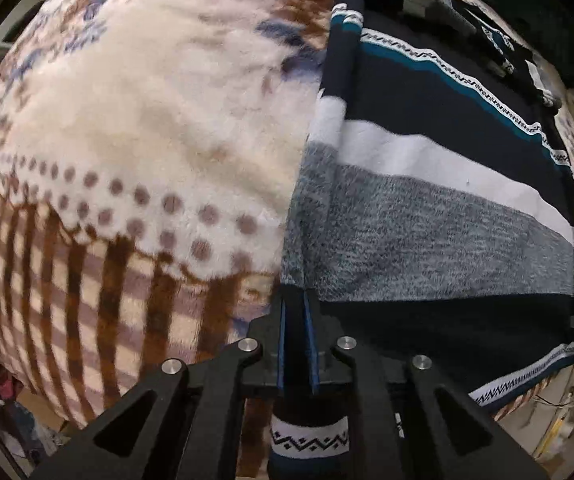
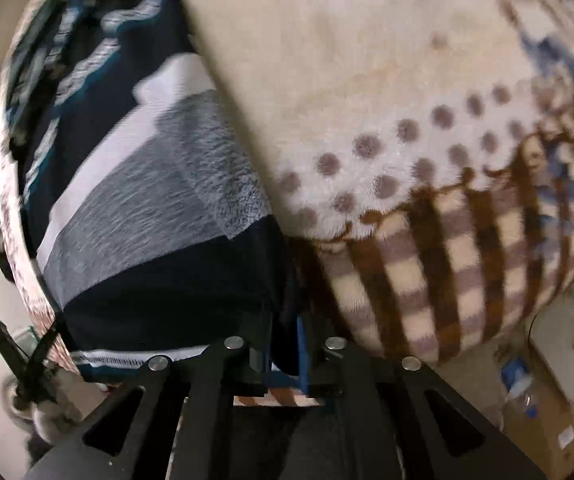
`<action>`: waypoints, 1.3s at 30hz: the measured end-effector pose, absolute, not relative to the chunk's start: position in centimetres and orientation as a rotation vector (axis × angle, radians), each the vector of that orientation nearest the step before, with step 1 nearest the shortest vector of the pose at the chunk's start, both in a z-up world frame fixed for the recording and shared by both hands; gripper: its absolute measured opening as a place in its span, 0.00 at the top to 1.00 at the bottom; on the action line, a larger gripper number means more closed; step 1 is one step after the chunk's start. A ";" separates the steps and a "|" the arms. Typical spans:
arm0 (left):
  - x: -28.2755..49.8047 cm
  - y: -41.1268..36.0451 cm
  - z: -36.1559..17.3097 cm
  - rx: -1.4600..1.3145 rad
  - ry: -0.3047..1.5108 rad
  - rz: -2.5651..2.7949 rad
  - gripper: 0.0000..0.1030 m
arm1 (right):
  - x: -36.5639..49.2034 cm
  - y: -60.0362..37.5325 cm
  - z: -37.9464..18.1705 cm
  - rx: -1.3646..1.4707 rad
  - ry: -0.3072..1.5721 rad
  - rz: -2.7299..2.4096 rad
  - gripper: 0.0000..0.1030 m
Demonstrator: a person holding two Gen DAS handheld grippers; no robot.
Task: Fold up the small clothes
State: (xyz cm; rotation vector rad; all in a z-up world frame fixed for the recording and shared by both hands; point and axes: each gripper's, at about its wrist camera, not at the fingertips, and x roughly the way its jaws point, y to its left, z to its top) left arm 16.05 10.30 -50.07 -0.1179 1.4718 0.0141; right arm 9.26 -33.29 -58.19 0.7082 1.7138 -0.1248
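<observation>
I am holding the striped sweater (image 1: 439,208) at its bottom hem with both grippers. It is lying spread across a fleece blanket (image 1: 147,128) that is patterned with dots, brown checks and blue flowers. In the left wrist view, my left gripper (image 1: 297,308) is pinching the dark hem at the garment's left edge; the blue-lined fingers (image 1: 309,344) are standing nearly together, with dark fabric and a white zigzag band running down between them. From there the sweater is stretching away to the right in bands of black, grey, white, black and teal, with patterned white trim.

In the right wrist view, my right gripper (image 2: 287,328) is squeezing the dark corner of the sweater (image 2: 155,200) at its right edge, its jaws narrow around the cloth. The blanket (image 2: 387,80) is filling the rest of that view to the right. Beyond the blanket's edge I am seeing a cardboard box (image 2: 563,428) and a clear plastic bottle (image 2: 521,394), both blurred, and low at the left the other gripper's dark frame.
</observation>
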 end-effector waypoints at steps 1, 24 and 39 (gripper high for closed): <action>16.3 9.9 -49.3 -0.092 1.448 0.039 0.73 | 10.0 -33.2 -58.0 0.704 1.732 -0.097 0.85; 16.4 -28.6 -44.2 0.299 1.320 0.120 0.05 | 35.0 -48.0 -46.0 0.538 1.560 0.307 0.00; 16.0 -32.3 -51.3 0.267 1.389 0.053 0.79 | 41.7 -55.1 -56.4 0.716 1.618 0.388 0.00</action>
